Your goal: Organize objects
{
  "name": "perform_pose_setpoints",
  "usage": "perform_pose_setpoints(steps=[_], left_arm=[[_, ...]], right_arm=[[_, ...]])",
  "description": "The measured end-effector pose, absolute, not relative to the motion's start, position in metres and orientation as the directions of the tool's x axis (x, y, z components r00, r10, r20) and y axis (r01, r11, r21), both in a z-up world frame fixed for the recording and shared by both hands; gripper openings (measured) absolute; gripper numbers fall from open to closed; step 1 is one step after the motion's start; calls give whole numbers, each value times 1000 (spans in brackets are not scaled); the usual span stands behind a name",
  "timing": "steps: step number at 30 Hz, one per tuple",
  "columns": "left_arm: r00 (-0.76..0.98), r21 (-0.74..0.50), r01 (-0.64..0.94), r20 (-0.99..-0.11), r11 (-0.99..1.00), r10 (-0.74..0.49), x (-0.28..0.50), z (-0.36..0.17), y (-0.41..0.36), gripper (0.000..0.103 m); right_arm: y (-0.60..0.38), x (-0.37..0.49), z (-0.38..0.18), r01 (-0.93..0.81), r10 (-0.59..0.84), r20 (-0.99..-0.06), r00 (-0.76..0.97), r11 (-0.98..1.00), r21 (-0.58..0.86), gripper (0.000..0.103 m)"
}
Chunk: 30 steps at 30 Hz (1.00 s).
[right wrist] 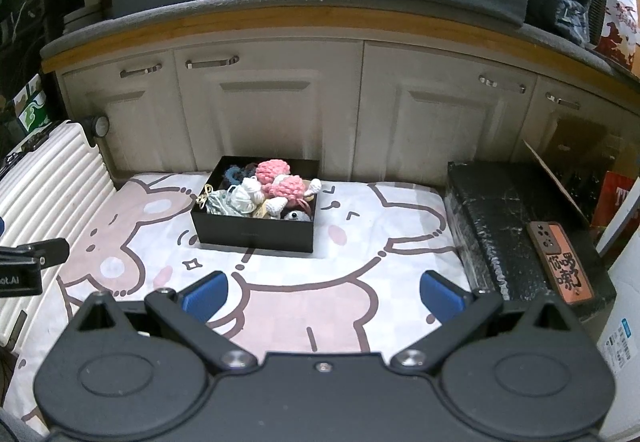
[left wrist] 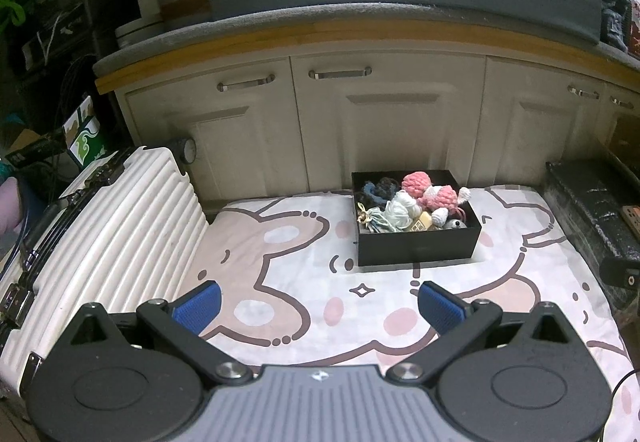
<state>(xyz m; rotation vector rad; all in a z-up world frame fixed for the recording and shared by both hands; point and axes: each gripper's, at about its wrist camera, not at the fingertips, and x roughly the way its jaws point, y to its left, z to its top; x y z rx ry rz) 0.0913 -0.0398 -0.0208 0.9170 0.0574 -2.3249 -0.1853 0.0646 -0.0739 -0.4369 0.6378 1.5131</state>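
Observation:
A black open box (left wrist: 416, 246) (right wrist: 252, 238) sits on a cartoon-print cloth (left wrist: 304, 282) (right wrist: 320, 274), close to the cabinet doors. It is filled with several crocheted toys: a pink one (left wrist: 430, 192) (right wrist: 280, 182), a white yarn piece (left wrist: 400, 208) (right wrist: 244, 196), dark blue ones at the back. My left gripper (left wrist: 320, 302) hovers open over the cloth, short of the box, nothing between its blue pads. My right gripper (right wrist: 324, 292) is also open and empty, nearer than the box and to its right. Part of the left gripper (right wrist: 28, 262) shows at the right wrist view's left edge.
A white ribbed suitcase (left wrist: 100, 254) (right wrist: 44, 178) lies along the cloth's left side. A black wrapped block (right wrist: 520, 226) (left wrist: 588, 210) borders the right, with a phone in an orange case (right wrist: 560, 262) on it. Cream cabinet doors (left wrist: 384, 122) and a padded bench stand behind.

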Motion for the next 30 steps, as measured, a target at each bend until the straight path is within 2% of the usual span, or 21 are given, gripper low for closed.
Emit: perform_pose_setpoints(steps=[30], left_arm=[[-570, 173, 540, -645, -824, -509, 91, -24, -42, 103]], right_arm=[[65, -185, -73, -991, 772, -633, -55, 33, 127, 103]])
